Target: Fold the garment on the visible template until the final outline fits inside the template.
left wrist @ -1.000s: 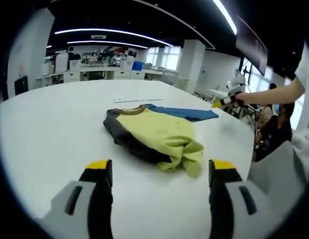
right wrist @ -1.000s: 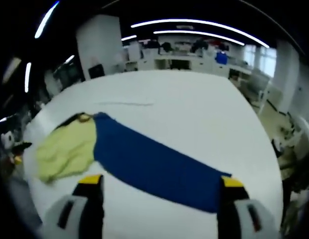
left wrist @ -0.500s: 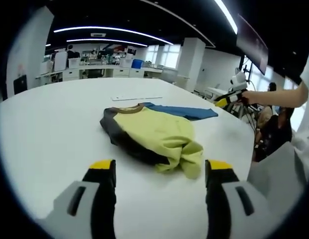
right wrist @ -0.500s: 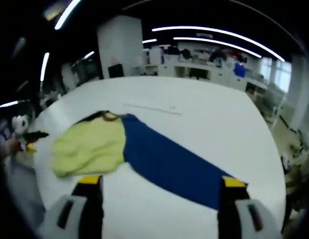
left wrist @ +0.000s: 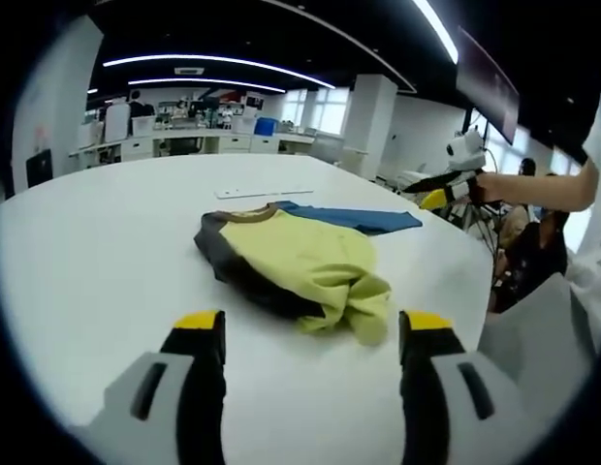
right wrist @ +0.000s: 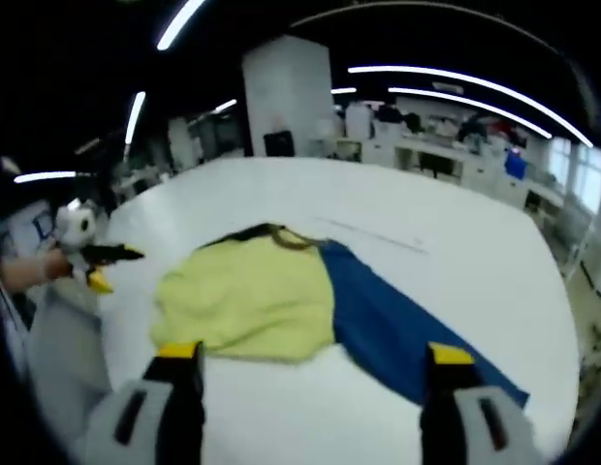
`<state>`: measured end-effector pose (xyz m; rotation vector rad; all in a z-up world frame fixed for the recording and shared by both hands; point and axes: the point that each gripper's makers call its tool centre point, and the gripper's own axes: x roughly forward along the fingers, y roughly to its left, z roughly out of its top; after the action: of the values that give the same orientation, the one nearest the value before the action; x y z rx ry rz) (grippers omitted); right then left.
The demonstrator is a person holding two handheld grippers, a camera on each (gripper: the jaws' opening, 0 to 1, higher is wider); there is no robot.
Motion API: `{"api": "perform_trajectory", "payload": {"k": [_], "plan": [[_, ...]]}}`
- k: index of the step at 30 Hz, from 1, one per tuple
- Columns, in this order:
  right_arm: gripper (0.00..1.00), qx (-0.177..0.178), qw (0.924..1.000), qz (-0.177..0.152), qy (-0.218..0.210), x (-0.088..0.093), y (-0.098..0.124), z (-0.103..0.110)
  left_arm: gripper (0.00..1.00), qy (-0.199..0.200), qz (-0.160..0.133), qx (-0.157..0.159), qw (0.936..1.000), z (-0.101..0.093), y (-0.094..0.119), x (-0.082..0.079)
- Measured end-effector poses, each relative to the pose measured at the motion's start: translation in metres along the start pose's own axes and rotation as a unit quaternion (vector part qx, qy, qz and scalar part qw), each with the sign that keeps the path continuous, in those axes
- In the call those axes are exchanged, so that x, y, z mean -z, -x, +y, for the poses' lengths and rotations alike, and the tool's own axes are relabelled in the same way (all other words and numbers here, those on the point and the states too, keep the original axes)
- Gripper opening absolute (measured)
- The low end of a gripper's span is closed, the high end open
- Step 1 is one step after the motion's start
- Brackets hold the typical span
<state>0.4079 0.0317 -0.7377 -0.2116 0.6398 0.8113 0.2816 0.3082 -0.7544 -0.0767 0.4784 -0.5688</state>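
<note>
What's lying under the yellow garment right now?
A blue template sheet lies flat on the white table, running out from beneath the yellow garment. The garment's yellow body and dark collar cover the sheet's near end, so how far it reaches underneath is hidden.

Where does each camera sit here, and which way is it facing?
Left gripper view: rides the left tool, open, low over the white table, facing the folded garment; the right tool in a hand appears far right.
Right gripper view: rides the right tool, open, higher, looking down on the garment; left tool at left.
Shared: garment, table.
</note>
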Motion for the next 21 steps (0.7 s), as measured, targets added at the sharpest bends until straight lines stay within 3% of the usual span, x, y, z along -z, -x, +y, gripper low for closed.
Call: {"api": "perform_trajectory", "payload": {"k": [8,14,21], "plan": [[0.84,-0.061,0.9961,0.015,0.062,-0.005,-0.026,0.065,0.70,0.003,-0.005,-0.009,0.9999,0.000,0.005,-0.002],[0.76,-0.097,0.9914,0.005,0.088,-0.016,-0.044,0.111,0.70,0.008,-0.011,-0.017,0.9998,-0.001,0.008,0.000],[0.62,-0.157,0.9794,0.002,0.128,-0.021,-0.058,0.170,0.70,0.014,-0.015,-0.025,0.9995,-0.003,0.012,0.002]]}}
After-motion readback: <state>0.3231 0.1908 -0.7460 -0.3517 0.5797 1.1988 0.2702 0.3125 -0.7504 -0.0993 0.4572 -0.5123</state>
